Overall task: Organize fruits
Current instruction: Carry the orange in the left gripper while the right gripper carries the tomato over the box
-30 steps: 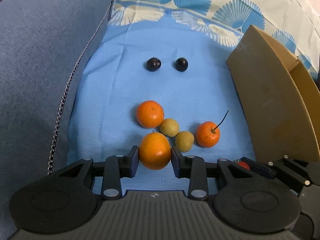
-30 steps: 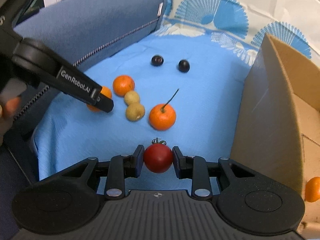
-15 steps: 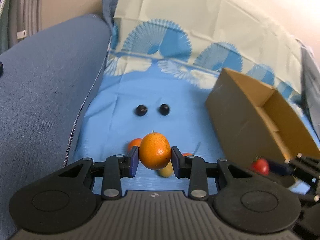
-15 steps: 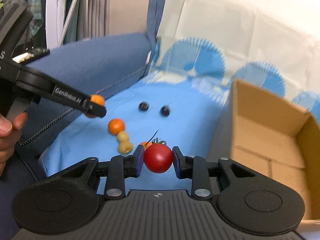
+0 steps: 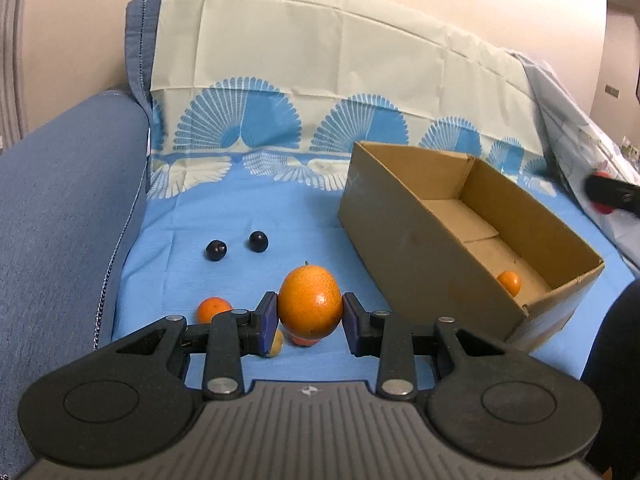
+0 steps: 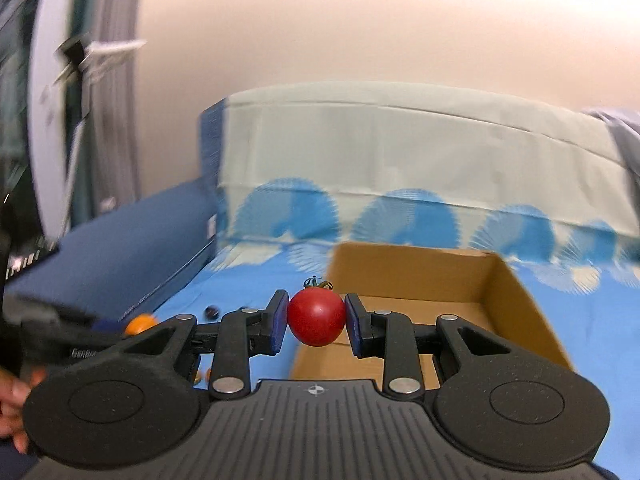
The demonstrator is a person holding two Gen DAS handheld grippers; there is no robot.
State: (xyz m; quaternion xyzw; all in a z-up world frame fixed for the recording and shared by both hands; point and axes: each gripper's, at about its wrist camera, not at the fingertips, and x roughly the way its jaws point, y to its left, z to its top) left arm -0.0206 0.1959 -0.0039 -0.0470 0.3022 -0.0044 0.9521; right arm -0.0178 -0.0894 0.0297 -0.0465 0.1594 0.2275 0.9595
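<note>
My left gripper [image 5: 309, 316] is shut on an orange [image 5: 309, 301], held above the blue cloth [image 5: 192, 280]. On the cloth below lie a second orange [image 5: 214, 308], a small yellow fruit [image 5: 276, 345], part of another orange [image 5: 302, 340] and two dark plums [image 5: 216, 250] [image 5: 258, 241]. An open cardboard box [image 5: 404, 236] stands to the right with one small orange [image 5: 509, 282] inside. My right gripper [image 6: 316, 317] is shut on a red tomato [image 6: 316, 317], raised near the box [image 6: 520, 304]. In the left wrist view the right gripper [image 5: 608, 196] shows blurred at the far right.
A blue sofa arm [image 5: 60, 216] rises on the left. A pale cover with blue fan prints [image 5: 304, 92] hangs over the backrest. In the right wrist view the left gripper [image 6: 60, 332] and a hand [image 6: 12, 400] show at the lower left.
Both grippers have risen off the cloth with their fruit. The right one has swung up and right toward the box, so the views now take in the backrest and wall.
</note>
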